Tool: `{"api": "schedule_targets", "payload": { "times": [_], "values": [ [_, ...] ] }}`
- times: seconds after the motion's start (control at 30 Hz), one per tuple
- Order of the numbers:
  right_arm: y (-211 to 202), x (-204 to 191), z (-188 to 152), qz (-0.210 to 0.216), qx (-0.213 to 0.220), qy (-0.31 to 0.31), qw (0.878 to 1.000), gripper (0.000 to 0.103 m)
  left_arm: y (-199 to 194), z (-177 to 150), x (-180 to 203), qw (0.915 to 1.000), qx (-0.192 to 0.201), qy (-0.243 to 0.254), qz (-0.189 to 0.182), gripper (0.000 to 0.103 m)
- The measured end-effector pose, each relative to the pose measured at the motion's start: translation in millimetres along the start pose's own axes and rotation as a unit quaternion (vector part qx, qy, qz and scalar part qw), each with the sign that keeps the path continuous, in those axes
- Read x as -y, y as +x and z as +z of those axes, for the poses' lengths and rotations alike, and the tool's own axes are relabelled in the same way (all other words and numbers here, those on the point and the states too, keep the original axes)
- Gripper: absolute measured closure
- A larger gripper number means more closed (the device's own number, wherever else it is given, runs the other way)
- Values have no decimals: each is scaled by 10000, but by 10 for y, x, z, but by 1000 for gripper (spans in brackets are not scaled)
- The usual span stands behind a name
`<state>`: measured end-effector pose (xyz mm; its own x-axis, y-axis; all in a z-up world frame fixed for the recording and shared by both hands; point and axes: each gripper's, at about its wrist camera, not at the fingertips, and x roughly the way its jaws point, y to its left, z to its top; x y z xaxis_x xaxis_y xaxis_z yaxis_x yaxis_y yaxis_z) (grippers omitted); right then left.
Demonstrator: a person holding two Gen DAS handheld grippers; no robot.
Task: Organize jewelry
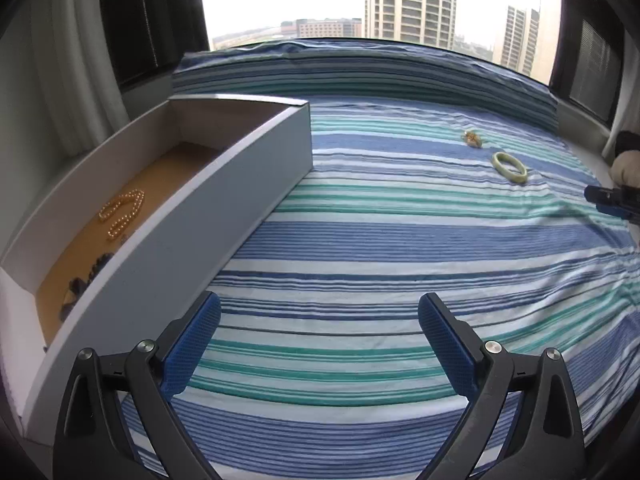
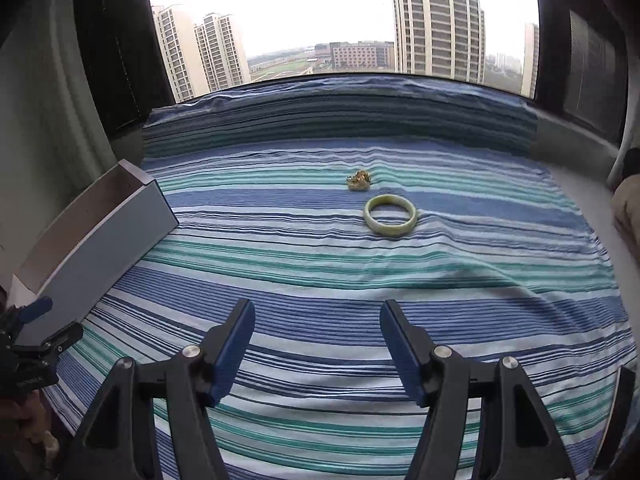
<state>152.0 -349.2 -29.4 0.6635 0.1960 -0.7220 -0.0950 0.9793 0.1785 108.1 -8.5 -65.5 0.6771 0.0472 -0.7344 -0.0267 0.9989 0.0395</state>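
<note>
Bed: striped sheet (image 2: 320, 280), box (image 2: 100, 232) at left.
Bangle (image 2: 391, 214): ahead of my right claw (image 2: 318, 344), lying flat.
Claws: both spread, empty; right nearer.

Striped blue-green sheet (image 2: 320, 280) covers bed; on it a long grey box (image 1: 224, 196), pale green bangle (image 2: 391, 214), small gold ornament (image 2: 359, 181) just beside bangle
</note>
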Motion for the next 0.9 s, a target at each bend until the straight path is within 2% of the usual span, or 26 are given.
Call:
{"api": "schedule_targets", "payload": {
  "times": [0.1,0.2,0.23,0.3,0.4,0.57,0.6,0.63,0.7,0.8,0.9],
  "values": [
    [387,697,270,54,-557,928,9941,37,125,-38,-23,9998,-158,-96,-35,4],
    [780,1085,532,195,-926,1455,9848,39,214,-57,-3,9997,-249,-30,4,4],
    [1012,1114,699,205,-1013,1384,9850,47,238,-58,2,9996,-273,-8,24,4],
    [1122,1081,773,164,-1025,1310,9859,59,280,-54,-1,9995,-324,9,52,4],
    [1484,974,956,-190,-1096,1056,9882,62,332,-35,-30,9993,-357,23,96,4],
    [2019,958,1074,-825,-1440,959,9815,75,442,17,-43,9989,-429,56,165,4],
    [2074,960,1058,-844,-1472,977,9807,87,470,39,-28,9988,-454,78,148,4],
    [2075,935,1062,-971,-1356,852,9823,88,503,73,2,9987,-474,125,127,4],
    [2064,910,1028,-912,-1312,755,9843,93,563,174,112,9985,-459,297,68,4],
    [1867,886,891,-700,-1098,752,9886,93,676,465,381,9975,-355,582,-160,4],
    [1571,877,727,-301,-892,811,9922,93,907,918,782,9944,-214,791,-661,4]
  ]
}}
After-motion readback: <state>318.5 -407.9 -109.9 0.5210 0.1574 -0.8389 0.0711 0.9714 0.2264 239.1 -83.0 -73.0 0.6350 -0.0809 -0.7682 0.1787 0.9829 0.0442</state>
